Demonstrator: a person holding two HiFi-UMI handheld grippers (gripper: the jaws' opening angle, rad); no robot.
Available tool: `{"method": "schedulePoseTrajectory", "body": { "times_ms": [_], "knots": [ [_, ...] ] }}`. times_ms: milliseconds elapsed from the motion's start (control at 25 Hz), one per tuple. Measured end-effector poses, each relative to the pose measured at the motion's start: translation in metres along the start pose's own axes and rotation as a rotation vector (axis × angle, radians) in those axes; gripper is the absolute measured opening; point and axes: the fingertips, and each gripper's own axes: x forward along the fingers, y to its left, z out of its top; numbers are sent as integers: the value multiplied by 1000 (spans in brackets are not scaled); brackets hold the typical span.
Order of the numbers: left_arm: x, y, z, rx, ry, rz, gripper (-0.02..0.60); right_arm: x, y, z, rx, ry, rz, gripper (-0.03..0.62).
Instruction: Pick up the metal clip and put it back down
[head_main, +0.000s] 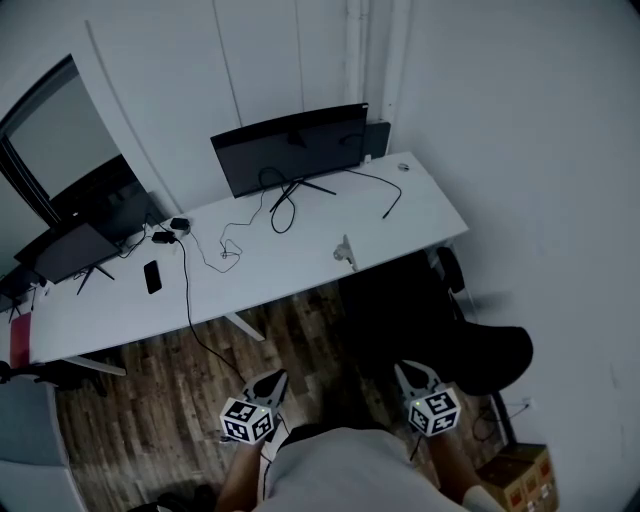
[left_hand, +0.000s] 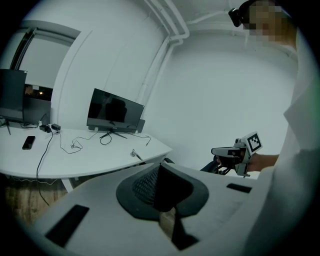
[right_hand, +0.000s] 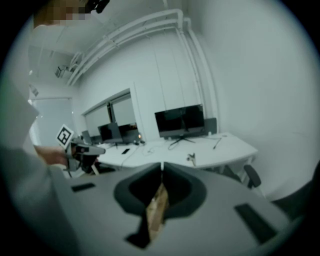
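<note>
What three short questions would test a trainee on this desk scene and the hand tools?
1. True or false: the metal clip is on the white desk, near its front edge.
2. Choose one: the left tool is A) shut on the clip, B) shut and empty, C) wide open.
3. Fill in: in the head view, the black phone is to the ___ of the clip.

Key: 1 true; 2 B; 3 left.
</note>
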Motion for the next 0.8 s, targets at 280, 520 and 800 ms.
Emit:
{"method": "schedulePoseTrajectory", "body": {
  "times_ms": [280,520,800],
  "knots": [
    [6,4,1,-22,21,29,34,8,-13,5,22,20,-3,35],
    [14,21,7,-22,30,27,33,18,-20,0,40,41,-34,35],
    [40,49,25,-7,43,-34,34,44,-26,15,56,23,-98,35]
  ]
}}
